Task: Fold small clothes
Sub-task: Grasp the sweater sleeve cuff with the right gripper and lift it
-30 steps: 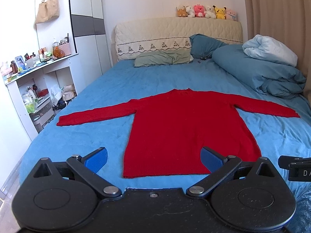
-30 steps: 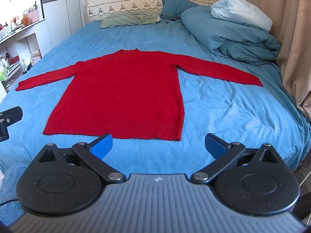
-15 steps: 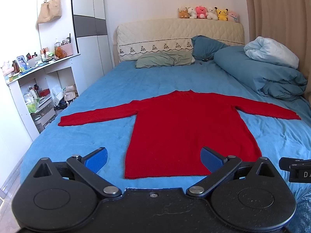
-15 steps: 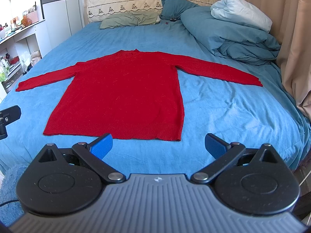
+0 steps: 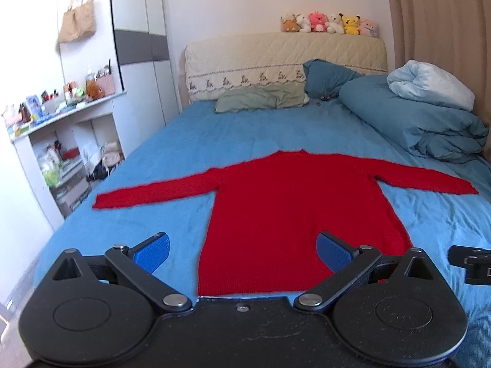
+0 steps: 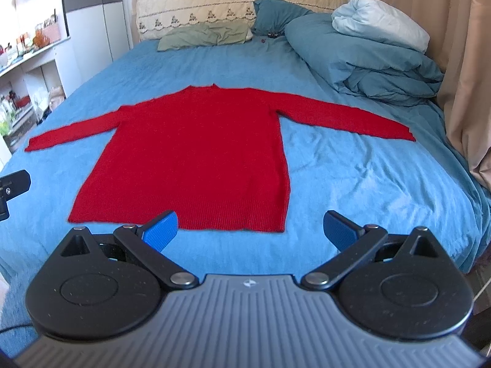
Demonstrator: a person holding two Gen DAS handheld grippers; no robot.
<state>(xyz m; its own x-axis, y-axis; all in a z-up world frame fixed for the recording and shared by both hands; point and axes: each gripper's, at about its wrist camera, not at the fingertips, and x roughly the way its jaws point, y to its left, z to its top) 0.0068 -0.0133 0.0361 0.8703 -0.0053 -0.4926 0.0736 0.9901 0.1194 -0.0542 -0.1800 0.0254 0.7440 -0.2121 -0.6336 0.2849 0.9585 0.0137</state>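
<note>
Lying flat on the blue bedsheet (image 5: pixel 245 135), the red long-sleeved knit sweater (image 5: pixel 294 208) sits across the middle of the bed, its hem toward the foot edge and its neck toward the cream quilted headboard (image 5: pixel 276 52). Both sleeves are spread out straight, one reaching toward the left edge of the bed, the other toward the right edge.

The left gripper (image 5: pixel 244 250) hovers over the foot edge with its blue-padded jaws spread wide and nothing between them; the sweater's lower left hem corner shows in the gap. The right gripper (image 6: pixel 251 228) is likewise released, jaws wide apart, holding nothing, and hangs above the sheet just short of the hem's right half.

A heaped teal duvet (image 6: pixel 368 61) with a pale blue pillow (image 6: pixel 380 27) on top lies along the right edge near the headboard. A flat sage-green pillow (image 6: pixel 205 35) rests against the headboard.
</note>
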